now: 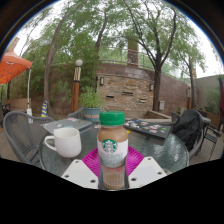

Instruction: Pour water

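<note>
Bottle (pixel 113 150) with a green lid and a brown drink stands upright between the two fingers of our gripper (pixel 113 172). The pink pads (pixel 95 158) appear to press on it from both sides, so we hold it closed on the bottle, above a round glass table (pixel 170 150). Just beside it, to the left, we see a white mug (pixel 65 141). Beyond the table are dark metal chairs (pixel 187 128), a stone wall (pixel 125 95) and trees (pixel 150 30).

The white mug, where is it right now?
In the gripper view, the mug stands on the glass table, left of the bottle held between the gripper fingers.
</note>
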`<state>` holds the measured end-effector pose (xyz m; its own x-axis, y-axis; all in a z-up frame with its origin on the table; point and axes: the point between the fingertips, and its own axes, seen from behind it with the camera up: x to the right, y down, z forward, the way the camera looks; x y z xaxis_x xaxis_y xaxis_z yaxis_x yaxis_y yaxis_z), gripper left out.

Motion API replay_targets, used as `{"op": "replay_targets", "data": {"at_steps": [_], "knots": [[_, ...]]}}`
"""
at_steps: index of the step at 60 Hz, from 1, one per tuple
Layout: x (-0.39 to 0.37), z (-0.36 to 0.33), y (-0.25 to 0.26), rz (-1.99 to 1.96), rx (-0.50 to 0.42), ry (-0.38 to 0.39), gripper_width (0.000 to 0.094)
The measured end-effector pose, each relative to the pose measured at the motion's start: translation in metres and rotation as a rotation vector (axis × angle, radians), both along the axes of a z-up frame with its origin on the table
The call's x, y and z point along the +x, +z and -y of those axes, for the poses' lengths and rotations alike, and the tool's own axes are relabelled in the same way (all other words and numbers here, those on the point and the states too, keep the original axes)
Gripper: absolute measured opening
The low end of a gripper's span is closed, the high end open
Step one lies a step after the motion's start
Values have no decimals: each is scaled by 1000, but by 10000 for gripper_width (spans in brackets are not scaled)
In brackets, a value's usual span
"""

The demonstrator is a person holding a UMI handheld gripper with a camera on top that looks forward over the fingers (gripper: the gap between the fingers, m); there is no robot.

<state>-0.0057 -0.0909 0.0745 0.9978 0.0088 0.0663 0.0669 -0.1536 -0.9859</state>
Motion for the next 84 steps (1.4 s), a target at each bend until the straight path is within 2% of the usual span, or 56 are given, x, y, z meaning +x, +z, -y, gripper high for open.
{"op": "replay_targets", "data": {"at_steps": [8,14,22,28,39,49,62,67,72,78,84], "knots": [[-2,-37,41,379,54,15,291],[-16,-61,66,801,59,62,290],[-47,-86,75,1352,56,175,290],[-43,-105,86,1702,85,206,291],[-56,-96,114,2111,147,231,294],[-66,-97,116,2239,179,271,294],[-65,-86,119,2219,203,279,294],[-71,-88,142,2081,264,256,295],[-69,-76,183,1801,322,186,294],[-58,-67,209,1311,357,148,294],[-35,-58,185,753,304,159,295]]}}
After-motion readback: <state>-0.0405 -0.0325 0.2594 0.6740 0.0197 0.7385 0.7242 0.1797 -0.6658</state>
